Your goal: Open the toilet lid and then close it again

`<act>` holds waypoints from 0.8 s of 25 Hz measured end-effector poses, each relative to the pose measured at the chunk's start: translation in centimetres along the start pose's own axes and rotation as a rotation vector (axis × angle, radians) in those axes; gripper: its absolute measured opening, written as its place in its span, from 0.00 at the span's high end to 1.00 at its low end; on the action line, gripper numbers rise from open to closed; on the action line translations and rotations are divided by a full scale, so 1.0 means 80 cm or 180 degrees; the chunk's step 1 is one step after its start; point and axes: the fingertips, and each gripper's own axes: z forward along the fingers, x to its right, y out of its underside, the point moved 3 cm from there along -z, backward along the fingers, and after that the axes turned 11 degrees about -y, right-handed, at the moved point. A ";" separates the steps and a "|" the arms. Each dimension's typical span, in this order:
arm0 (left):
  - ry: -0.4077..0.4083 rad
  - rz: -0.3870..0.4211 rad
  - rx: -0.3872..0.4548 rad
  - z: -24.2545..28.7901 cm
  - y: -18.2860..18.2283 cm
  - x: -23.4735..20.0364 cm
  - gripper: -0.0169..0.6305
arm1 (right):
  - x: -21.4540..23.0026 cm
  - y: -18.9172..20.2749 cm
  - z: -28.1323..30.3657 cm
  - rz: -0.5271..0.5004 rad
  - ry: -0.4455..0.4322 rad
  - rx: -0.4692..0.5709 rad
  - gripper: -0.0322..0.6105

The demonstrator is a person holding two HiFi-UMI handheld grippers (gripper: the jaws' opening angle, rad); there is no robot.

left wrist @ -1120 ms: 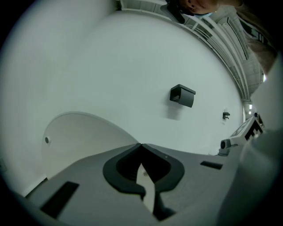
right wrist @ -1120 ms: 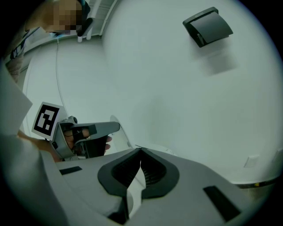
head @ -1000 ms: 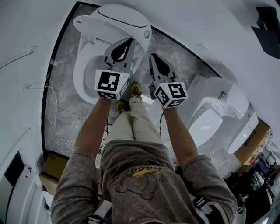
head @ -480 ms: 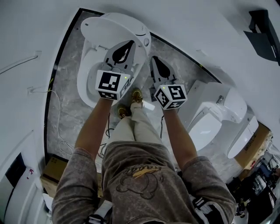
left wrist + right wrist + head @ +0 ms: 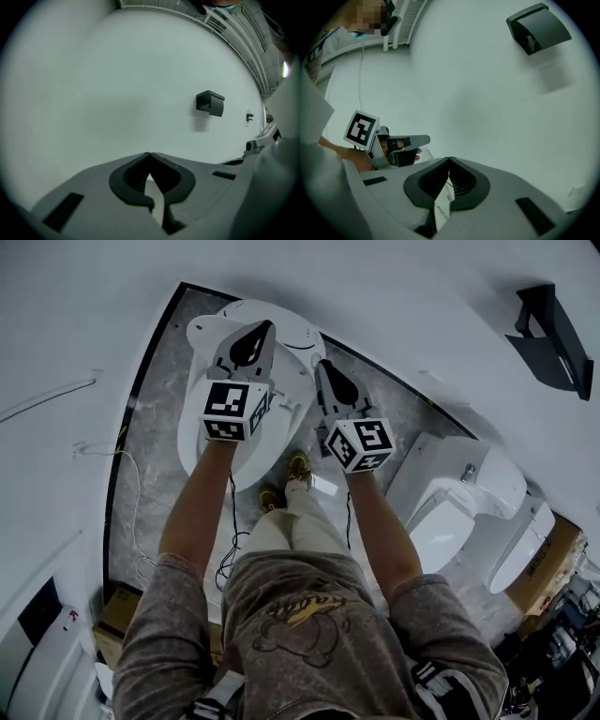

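Note:
The white toilet stands against the wall at the top of the head view. Its lid is raised towards the wall, and the seat ring shows below it. My left gripper is shut and reaches over the lid's upper part; I cannot tell whether it touches. My right gripper is shut too, just right of the lid's edge. In the left gripper view the shut jaws of the left gripper face bare white wall. The right gripper view shows the right gripper shut, with the left gripper at its left.
Two more white toilets stand to the right. A black holder hangs on the wall, seen also as the black holder. A cable lies on the marble floor by my feet. A cardboard box sits lower left.
Both grippers have moved up and away from me towards the wall, staying shut. The lid stands more upright than a second ago.

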 end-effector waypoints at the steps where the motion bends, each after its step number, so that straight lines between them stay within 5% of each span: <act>1: -0.0019 0.0007 -0.0038 0.004 0.003 -0.004 0.96 | 0.002 0.000 0.002 0.0006 0.0001 -0.0007 0.91; 20: -0.0098 0.0088 -0.0293 0.008 0.024 -0.010 0.96 | -0.001 0.018 -0.014 0.0040 0.0096 -0.0049 0.91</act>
